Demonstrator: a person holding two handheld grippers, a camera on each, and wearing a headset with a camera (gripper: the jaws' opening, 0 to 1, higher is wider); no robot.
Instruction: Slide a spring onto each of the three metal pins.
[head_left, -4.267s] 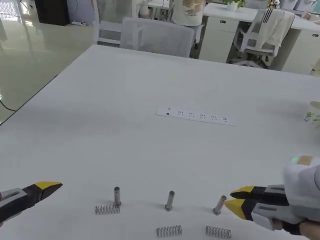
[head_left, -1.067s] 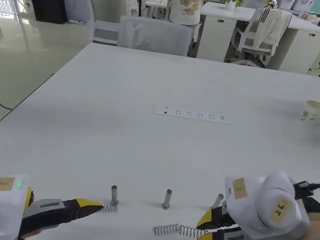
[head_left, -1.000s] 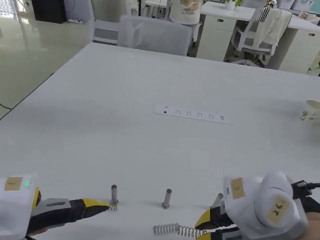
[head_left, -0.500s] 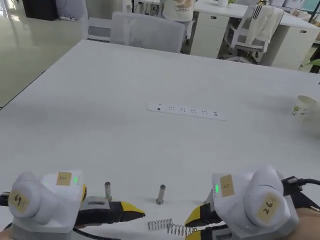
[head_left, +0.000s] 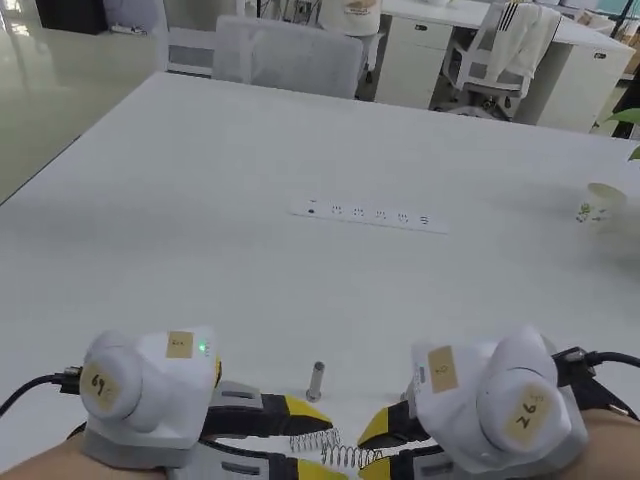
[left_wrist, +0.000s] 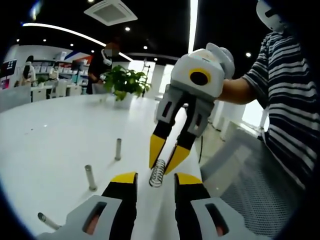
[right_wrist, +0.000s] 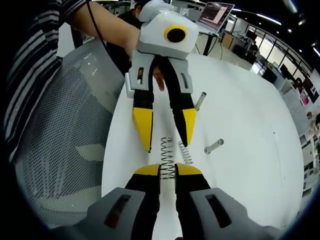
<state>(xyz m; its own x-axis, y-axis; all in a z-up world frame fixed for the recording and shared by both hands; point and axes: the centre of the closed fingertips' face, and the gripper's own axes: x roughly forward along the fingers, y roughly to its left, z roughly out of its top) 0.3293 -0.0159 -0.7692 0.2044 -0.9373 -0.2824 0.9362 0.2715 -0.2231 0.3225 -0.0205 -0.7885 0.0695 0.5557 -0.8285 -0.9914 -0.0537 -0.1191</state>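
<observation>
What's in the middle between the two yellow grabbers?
Two springs. In the right gripper view, the held spring runs from the right gripper toward the open left gripper; a loose spring lies beside it.

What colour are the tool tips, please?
Yellow, clearest on the left tool in the right gripper view.

I'm seeing a white power strip (head_left: 367, 214) lying mid-table (head_left: 200, 180), a paper cup (head_left: 592, 200) sitting far right, and a grey chair (head_left: 288, 58) standing at the far edge, a draped office chair (head_left: 500, 50) beyond it, rightward.
</observation>
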